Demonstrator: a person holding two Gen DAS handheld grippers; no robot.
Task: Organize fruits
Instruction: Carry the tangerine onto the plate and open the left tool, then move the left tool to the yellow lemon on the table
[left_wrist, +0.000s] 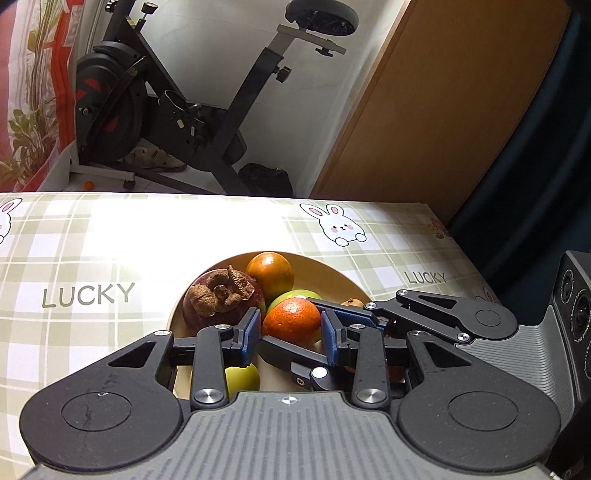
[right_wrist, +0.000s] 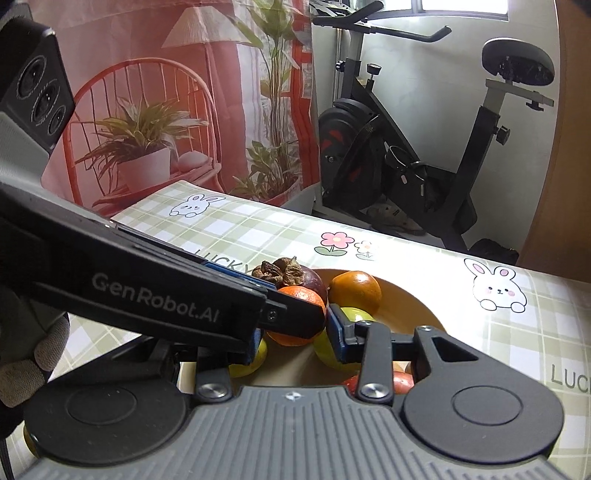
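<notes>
A cream plate on the checked tablecloth holds a purple mangosteen, an orange fruit, green fruits and a small mandarin. My left gripper is shut on the mandarin, its blue pads pressed to both sides, just over the green fruit. My right gripper reaches in from the right and crosses under the left one. It is open, one finger on each side of the pile. A yellow-green fruit lies partly hidden under the fingers.
A red fruit sits at the plate's near edge. A gloved hand holds the left gripper. Beyond the table's far edge stand an exercise bike, a printed curtain and a wooden panel.
</notes>
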